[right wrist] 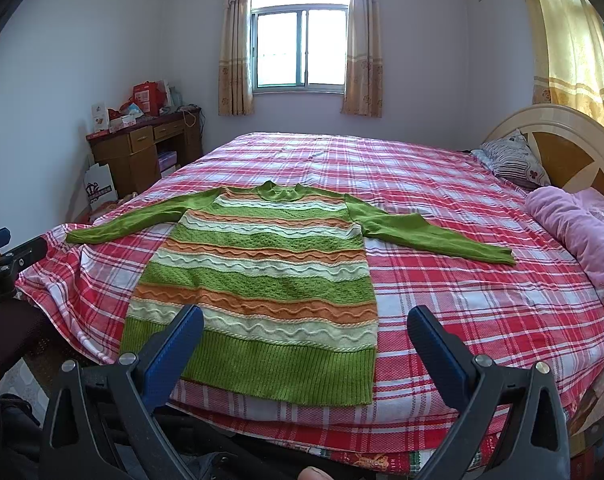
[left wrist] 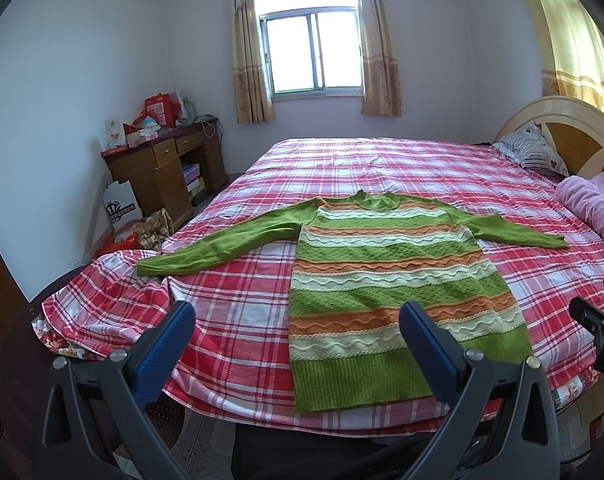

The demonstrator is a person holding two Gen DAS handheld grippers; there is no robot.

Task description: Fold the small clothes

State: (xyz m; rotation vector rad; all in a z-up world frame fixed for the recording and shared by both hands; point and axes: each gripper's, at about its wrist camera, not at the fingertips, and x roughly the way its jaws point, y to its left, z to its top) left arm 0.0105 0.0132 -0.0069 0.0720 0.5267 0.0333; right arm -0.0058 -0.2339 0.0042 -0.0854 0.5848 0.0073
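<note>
Right now, sweater (right wrist: 258,272): spread flat, front up, on the plaid bedspread (right wrist: 461,312), hem at the near edge, both sleeves out.
Left gripper (left wrist: 298,344): jaws spread wide, empty, hanging over the hem's left corner.
Right gripper (right wrist: 305,344): likewise spread, empty, above the hem.
Handling: soft, light, stretchy knit, I'd say; likely sags.
Hold: cuffs (right wrist: 505,258) or shoulder seams.

Bedsheet (right wrist: 441,292) open around sweater (right wrist: 262,272); pink blanket (right wrist: 573,232) far right.
</note>
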